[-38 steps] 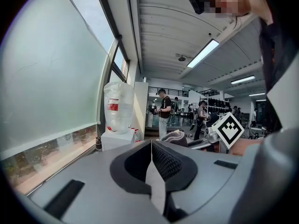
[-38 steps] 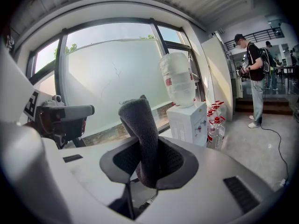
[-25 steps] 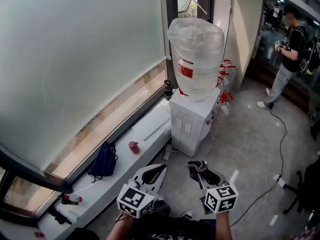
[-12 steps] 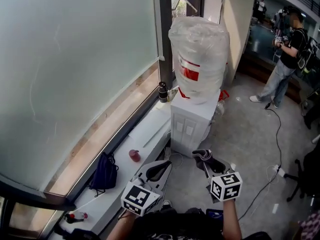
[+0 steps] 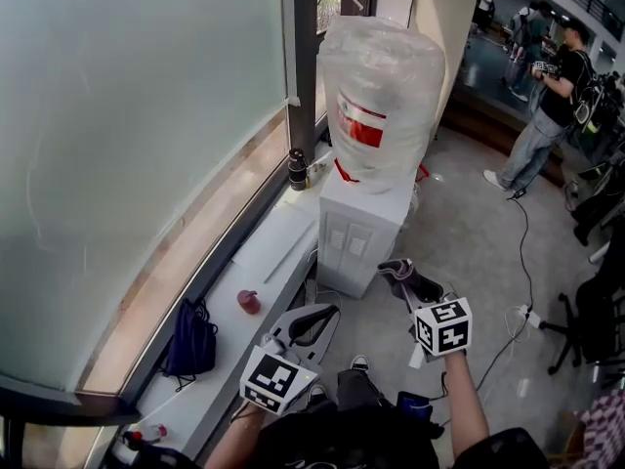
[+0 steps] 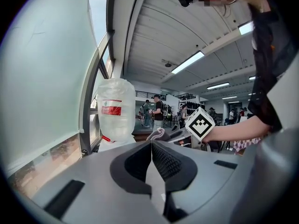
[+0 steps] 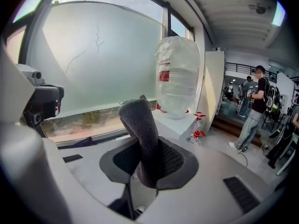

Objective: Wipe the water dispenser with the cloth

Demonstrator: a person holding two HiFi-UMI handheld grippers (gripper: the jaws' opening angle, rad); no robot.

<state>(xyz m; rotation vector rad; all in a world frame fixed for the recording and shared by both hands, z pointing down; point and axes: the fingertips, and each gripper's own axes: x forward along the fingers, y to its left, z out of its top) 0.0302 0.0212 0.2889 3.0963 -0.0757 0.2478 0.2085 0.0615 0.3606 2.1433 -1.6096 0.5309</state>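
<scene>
A white water dispenser [image 5: 357,234] stands by the window, carrying a big clear bottle [image 5: 376,101] wrapped in plastic with a red label. The bottle [image 6: 114,108] also shows ahead in the left gripper view, and in the right gripper view the bottle [image 7: 177,78] stands ahead on the dispenser [image 7: 174,127]. My right gripper [image 5: 402,281] is shut on a grey cloth [image 7: 140,134], held in the air short of the dispenser's front. My left gripper [image 5: 311,320] is shut and holds nothing, lower and to the left. The two jaws touch in the left gripper view.
A white sill [image 5: 259,277] runs along the frosted window [image 5: 137,145], with a red cup [image 5: 248,302], a dark bag [image 5: 187,345] and a dark bottle [image 5: 297,169] on it. A person [image 5: 542,96] stands at the far right. Cables [image 5: 518,262] and a chair base [image 5: 571,340] lie on the floor.
My view and both grippers have come nearer to the dispenser. The right gripper with the cloth has risen a little; the left gripper stays shut.
</scene>
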